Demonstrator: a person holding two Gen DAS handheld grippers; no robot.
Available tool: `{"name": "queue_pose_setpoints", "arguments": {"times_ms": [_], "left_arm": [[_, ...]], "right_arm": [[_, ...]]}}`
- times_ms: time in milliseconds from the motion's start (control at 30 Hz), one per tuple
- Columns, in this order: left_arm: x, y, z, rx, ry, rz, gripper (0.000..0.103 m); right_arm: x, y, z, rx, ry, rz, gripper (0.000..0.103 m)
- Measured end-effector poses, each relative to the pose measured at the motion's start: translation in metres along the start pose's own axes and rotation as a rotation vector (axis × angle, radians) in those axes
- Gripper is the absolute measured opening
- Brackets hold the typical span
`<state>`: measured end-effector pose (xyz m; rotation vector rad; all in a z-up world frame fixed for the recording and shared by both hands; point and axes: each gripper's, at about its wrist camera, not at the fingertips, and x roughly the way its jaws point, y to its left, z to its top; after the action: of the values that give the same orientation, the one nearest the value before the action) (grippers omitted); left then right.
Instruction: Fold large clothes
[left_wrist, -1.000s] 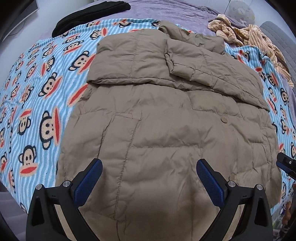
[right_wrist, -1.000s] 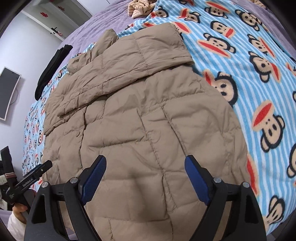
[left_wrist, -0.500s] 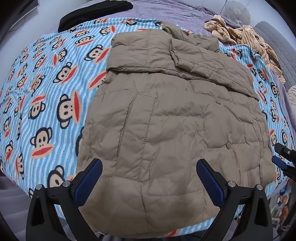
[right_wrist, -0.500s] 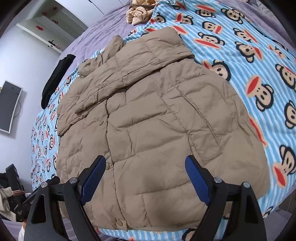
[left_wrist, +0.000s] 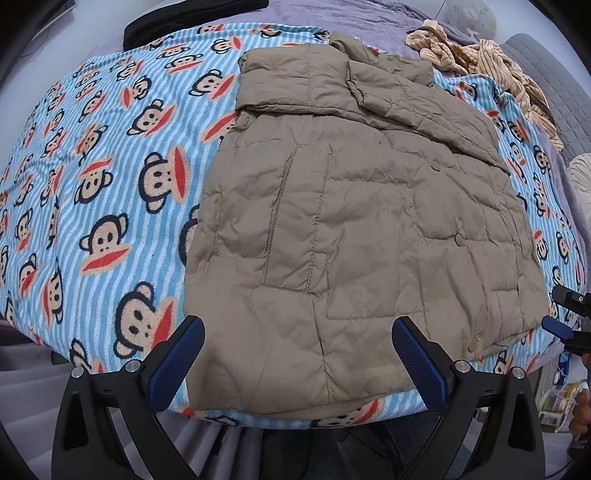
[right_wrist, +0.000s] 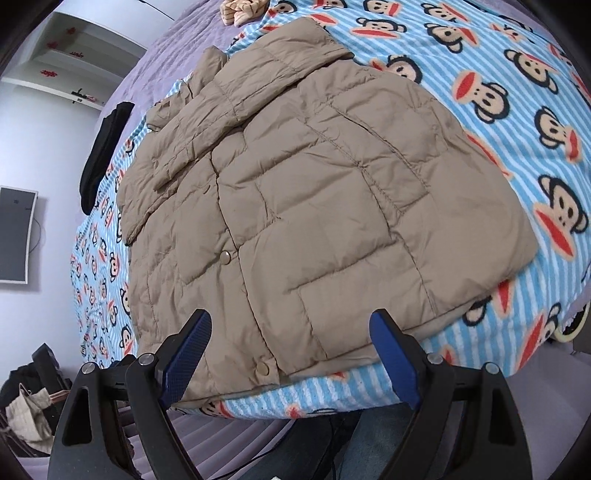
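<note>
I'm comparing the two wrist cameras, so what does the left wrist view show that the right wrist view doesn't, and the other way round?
Only the left wrist view: the left gripper, open, and the right gripper's tips at the frame's right edge.
Only the right wrist view: the right gripper, open, a dark screen on the wall and white shelves.
Both: the tan puffer jacket lying on the monkey-print blanket, a black garment and striped beige clothes beyond it.

Even soft indoor light, faint shadows, no glare; sharp centre, strong fisheye bending, dark corner vignette.
</note>
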<state>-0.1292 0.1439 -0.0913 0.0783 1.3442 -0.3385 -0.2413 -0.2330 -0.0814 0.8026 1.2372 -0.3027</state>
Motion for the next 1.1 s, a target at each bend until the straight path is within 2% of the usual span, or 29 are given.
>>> {"name": "queue_pose_setpoints", "arguments": {"times_ms": [167,333,500,633,733,800,933,1000,1100], "left_arm": [[0.006,0.015,-0.019,-0.087,0.027,0.0,0.102],[0.018,0.029,-0.041,-0.196,0.091,-0.059,0.102],[0.023,0.043,-0.063,-0.271,0.115,-0.132,0.102],[0.036,0.049,-0.077,-0.338,0.154,-0.136,0.102],[0.048,0.051,-0.086,-0.381,0.163,-0.17,0.102],[0.058,0.051,-0.088,-0.416,0.173,-0.216,0.102],[0.074,0.045,-0.081,-0.474,0.166,-0.289,0.101],[0.077,0.04,-0.076,-0.478,0.163,-0.32,0.102],[0.081,0.03,-0.065,-0.453,0.162,-0.328,0.102]], "right_arm": [[0.004,-0.007,-0.002,0.029,0.059,0.031,0.089],[0.003,-0.028,-0.003,0.038,0.094,0.021,0.089],[0.008,-0.071,-0.005,0.156,0.136,0.05,0.089],[0.018,-0.098,-0.008,0.242,0.163,0.091,0.09],[0.028,-0.111,-0.01,0.266,0.179,0.089,0.09],[0.035,-0.116,-0.012,0.276,0.195,0.084,0.09],[0.042,-0.129,-0.013,0.344,0.194,0.141,0.09],[0.045,-0.133,-0.011,0.373,0.184,0.169,0.09],[0.047,-0.137,-0.007,0.403,0.152,0.208,0.09]]}}
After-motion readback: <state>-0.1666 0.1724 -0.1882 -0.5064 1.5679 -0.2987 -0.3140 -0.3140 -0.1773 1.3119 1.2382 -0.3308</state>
